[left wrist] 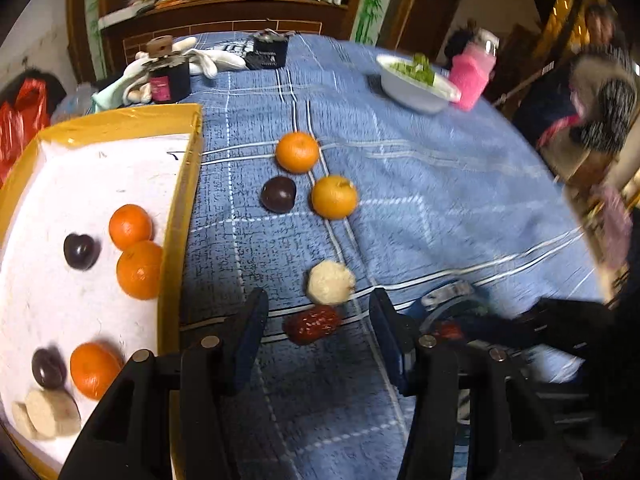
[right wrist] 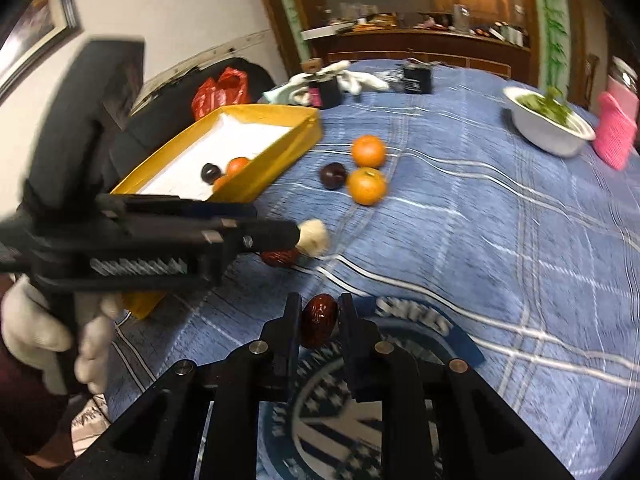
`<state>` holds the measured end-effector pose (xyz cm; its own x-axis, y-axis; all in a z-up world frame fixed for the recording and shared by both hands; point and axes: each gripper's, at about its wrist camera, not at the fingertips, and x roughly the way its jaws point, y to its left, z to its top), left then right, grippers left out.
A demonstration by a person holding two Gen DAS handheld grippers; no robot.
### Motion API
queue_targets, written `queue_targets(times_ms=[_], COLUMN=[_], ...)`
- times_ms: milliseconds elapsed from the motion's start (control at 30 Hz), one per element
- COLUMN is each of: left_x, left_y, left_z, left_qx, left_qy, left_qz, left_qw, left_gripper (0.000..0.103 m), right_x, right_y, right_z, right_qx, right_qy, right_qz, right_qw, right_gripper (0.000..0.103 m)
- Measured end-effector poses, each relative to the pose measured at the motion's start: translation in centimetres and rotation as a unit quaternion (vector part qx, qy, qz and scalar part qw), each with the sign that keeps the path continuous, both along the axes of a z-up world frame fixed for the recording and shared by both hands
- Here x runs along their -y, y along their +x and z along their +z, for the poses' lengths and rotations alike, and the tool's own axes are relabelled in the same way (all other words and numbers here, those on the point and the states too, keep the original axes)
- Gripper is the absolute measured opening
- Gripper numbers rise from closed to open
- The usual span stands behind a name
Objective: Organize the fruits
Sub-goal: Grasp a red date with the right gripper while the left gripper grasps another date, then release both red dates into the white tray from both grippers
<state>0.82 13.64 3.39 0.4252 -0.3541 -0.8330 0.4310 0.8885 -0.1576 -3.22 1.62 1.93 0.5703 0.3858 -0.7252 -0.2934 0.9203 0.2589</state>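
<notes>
In the left wrist view we see, at the left edge, a yellow-walled tray (left wrist: 188,184) with a white, rough-looking floor, holding three smooth round oranges, two glossy dark plums and pale sliced rounds. Right of it the surface (left wrist: 440,208) is covered in blue checked cloth with white lines. At centre lie two oranges (left wrist: 297,152) and a dark plum (left wrist: 278,194); lower down sit a pale, crumbly-looking ball (left wrist: 330,283) and, touching it from below, a wrinkled red date (left wrist: 313,324). Our left tongs (left wrist: 318,338) stand open, one finger on each side of that date, neither pad touching it.

In the right wrist view, a white-gloved hand (right wrist: 48,332) at the lower left holds the left tongs, whose tips reach the pale ball. At lower centre our right tongs (right wrist: 319,320) are closed on a second date (right wrist: 319,321), oval, dark red and shiny, upright between the pads above a round printed emblem (right wrist: 352,420) on the cloth.
</notes>
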Motion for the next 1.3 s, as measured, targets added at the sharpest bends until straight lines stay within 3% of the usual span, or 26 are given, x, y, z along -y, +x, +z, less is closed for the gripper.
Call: queue_targets(times_ms=[167,233,333,400,500,633,733,933,1167,1233,1300], left_x=[0.4,0.7,1.1,1.1,-0.3,-4.8,-10.1,-19.2,-23.5,-23.8,-24.0], left_y=[0.1,-0.1,-0.6,-0.9,-1.3,-2.0,-1.8,-0.1,0.9,1.0,1.0], left_z=[-1.6,-1.6,-1.5,-1.3,-0.1,2.6,4.3,4.3,3.0,2.8,2.6], left_qx=[-0.003,0.004,0.014,0.015,0.017,0.033,0.049,0.042,0.028,0.023,0.020], left_qy=[0.028,0.038,0.045,0.037,-0.007,-0.075,-0.099,-0.111,-0.123,-0.127,-0.134], left_qz=[-0.014,-0.017,-0.016,-0.011,0.011,0.063,0.122,0.226,0.261,0.264,0.266], left_qw=[0.9995,0.9991,0.9988,0.9991,0.9998,0.9947,0.9864,0.9669,0.9571,0.9557,0.9542], left_gripper=[0.038,0.028,0.028,0.028,0.028,0.028,0.028,0.029,0.029,0.031,0.056], right_x=[1.3,1.4,1.3,1.1,0.9,0.0,-1.6,-6.2,-12.0,-13.0,-13.8], right_y=[-0.4,-0.5,-0.9,-1.1,-1.4,-1.2,-0.4,2.8,7.7,8.1,8.6], right_z=[0.0,0.1,0.2,0.3,0.8,2.1,2.9,3.9,2.9,2.7,2.6], right_qx=[-0.007,-0.007,-0.007,-0.006,-0.002,0.002,-0.002,-0.026,-0.070,-0.072,-0.072], right_qy=[0.024,0.030,0.034,0.034,0.029,0.031,0.046,0.106,0.134,0.123,0.112], right_qz=[-0.011,-0.011,-0.009,-0.009,-0.009,-0.001,0.016,0.056,0.071,0.071,0.070], right_qw=[1.000,0.999,0.999,0.999,1.000,1.000,0.999,0.992,0.986,0.987,0.989], right_gripper=[0.021,0.021,0.021,0.021,0.021,0.021,0.021,0.021,0.021,0.021,0.021])
